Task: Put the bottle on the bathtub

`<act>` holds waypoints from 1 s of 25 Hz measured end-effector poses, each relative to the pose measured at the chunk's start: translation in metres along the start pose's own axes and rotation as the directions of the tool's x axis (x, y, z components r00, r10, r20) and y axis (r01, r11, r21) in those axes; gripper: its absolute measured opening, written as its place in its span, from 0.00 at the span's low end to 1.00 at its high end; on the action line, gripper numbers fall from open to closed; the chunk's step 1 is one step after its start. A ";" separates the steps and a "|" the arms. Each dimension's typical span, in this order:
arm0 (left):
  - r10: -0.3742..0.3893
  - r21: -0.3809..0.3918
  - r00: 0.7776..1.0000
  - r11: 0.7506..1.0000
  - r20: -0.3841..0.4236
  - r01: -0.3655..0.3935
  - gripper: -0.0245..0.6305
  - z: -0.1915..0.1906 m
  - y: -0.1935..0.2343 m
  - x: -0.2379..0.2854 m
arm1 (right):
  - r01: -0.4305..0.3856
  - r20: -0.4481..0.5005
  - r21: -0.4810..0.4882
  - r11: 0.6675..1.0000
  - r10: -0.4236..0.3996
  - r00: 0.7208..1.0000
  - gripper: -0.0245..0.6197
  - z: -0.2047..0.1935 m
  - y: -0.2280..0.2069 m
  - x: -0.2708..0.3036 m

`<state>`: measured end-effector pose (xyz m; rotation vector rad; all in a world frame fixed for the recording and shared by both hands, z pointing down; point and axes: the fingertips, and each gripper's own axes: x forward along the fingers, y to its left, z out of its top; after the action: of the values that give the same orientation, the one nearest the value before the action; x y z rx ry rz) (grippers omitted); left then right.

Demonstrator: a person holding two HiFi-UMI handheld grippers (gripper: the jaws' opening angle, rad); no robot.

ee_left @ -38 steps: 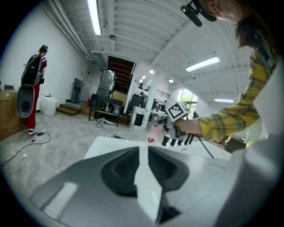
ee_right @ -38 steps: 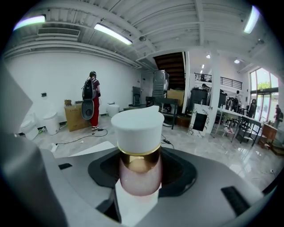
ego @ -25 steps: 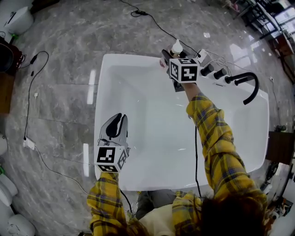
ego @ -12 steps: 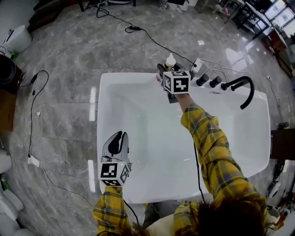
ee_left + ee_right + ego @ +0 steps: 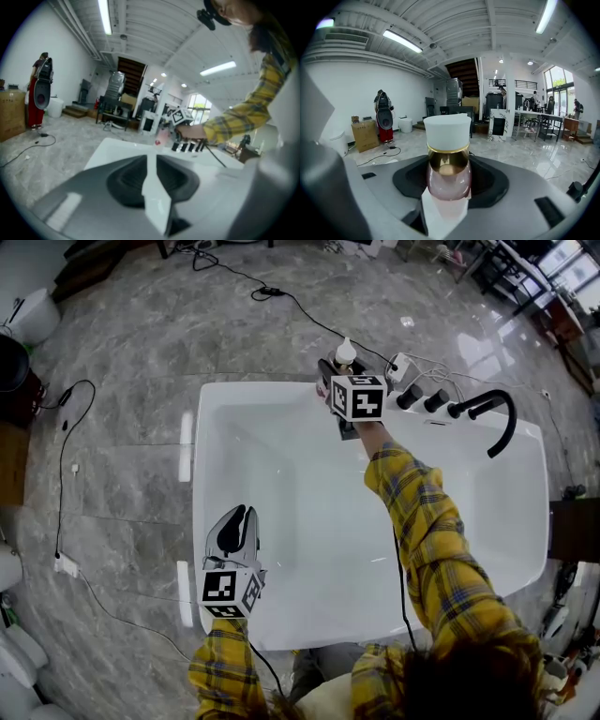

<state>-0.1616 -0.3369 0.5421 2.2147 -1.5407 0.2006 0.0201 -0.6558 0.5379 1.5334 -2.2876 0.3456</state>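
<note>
The bottle is small, with a pink glass body, a gold collar and a white cap. My right gripper is shut on it at the far rim of the white bathtub. In the right gripper view the bottle stands upright between the jaws; its base is hidden, so I cannot tell whether it touches the rim. My left gripper hangs over the tub's near left side, shut and empty. The left gripper looks across the tub at the bottle.
A black curved faucet and black knobs sit on the far rim, right of the bottle. A white power strip and cables lie on the marble floor behind the tub.
My right gripper has carried the bottle a little farther out and left, to the far rim. The left gripper has hardly moved relative to the tub; the head view has shifted.
</note>
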 end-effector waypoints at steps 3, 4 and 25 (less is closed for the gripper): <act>0.000 0.002 1.000 1.000 -0.005 0.000 0.13 -0.002 -0.002 -0.001 | -0.002 0.000 0.010 1.000 0.002 1.000 0.38 0.000 -0.002 0.001; 0.002 0.001 1.000 1.000 -0.005 -0.002 0.13 -0.003 -0.002 -0.002 | -0.003 -0.001 0.010 1.000 0.003 1.000 0.38 0.000 -0.002 0.001; -0.004 0.024 0.998 1.000 0.059 0.003 0.13 0.027 -0.018 -0.030 | 0.028 -0.035 0.040 0.999 -0.027 0.999 0.38 -0.032 -0.001 -0.065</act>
<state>-0.1597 -0.3180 0.5022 2.2605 -1.5731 0.1554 0.0486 -0.5894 0.5386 1.5647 -2.2440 0.4104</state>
